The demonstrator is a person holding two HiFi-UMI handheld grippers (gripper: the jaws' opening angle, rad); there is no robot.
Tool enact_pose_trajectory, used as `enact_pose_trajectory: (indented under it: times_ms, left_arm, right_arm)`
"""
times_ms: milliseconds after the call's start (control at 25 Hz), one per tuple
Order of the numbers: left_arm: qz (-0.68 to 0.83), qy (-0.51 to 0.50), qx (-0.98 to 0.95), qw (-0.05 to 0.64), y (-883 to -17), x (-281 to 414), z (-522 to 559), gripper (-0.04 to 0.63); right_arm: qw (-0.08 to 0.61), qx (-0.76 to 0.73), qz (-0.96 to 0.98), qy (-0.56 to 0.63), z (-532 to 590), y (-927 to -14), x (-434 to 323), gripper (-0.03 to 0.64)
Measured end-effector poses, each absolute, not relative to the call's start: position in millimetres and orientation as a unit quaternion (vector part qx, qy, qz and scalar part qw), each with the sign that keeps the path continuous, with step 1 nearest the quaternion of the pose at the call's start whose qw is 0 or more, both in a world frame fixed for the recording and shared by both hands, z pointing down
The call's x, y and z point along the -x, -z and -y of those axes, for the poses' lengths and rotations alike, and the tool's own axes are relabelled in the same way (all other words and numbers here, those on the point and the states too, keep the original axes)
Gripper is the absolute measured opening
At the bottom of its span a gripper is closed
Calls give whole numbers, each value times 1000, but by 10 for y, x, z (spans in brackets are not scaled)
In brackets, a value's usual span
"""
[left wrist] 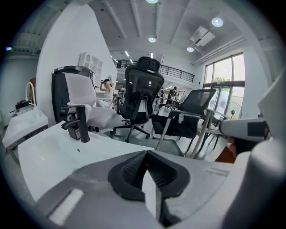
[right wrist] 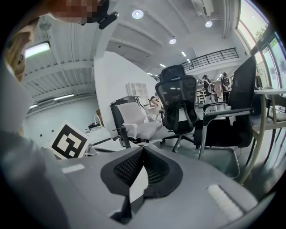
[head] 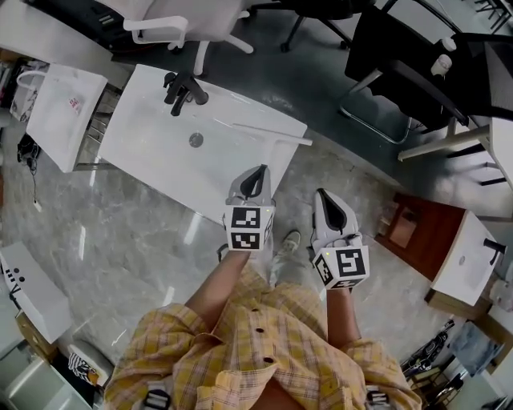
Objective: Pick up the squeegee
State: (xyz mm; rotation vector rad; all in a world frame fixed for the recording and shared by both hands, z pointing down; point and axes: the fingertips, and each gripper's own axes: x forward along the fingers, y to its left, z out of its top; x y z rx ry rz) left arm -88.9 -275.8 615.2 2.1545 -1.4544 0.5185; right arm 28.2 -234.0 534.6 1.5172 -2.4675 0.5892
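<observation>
A thin, pale, long-handled squeegee (head: 272,134) lies on the right part of the white sink counter (head: 152,152), reaching to its right edge. My left gripper (head: 258,170) hovers over the counter's near right corner, just short of the squeegee, jaws shut and empty. My right gripper (head: 321,193) hangs over the floor to the right of the counter, also shut with nothing in it. In the left gripper view the closed jaws (left wrist: 146,152) point over the counter (left wrist: 53,152); the squeegee does not show there. The right gripper view has its closed jaws (right wrist: 143,148) aimed at office chairs.
A black faucet (head: 181,88) and a round drain (head: 195,140) sit on the counter. Office chairs (head: 192,24) stand behind it, and a dark chair (head: 401,64) is at the right. A wooden cabinet (head: 425,232) stands at the right, and a white bag (head: 60,112) hangs at the left.
</observation>
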Motion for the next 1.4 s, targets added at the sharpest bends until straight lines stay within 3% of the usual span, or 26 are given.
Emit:
enact_pose_trajectory:
  times_ms: [280, 800, 1400]
  left_arm:
    - [524, -209, -784, 259, -6458, 827, 2964, 0]
    - [511, -258, -770, 281, -7014, 785, 3204, 129]
    - [525, -291, -744, 293, -7432, 773, 3386, 138]
  right_arm:
    - [102, -517, 823, -213, 2446, -5542, -314, 0]
    - [114, -518, 815, -232, 2548, -5830, -300, -1]
    - [128, -517, 810, -244, 2583, -5990, -378, 0]
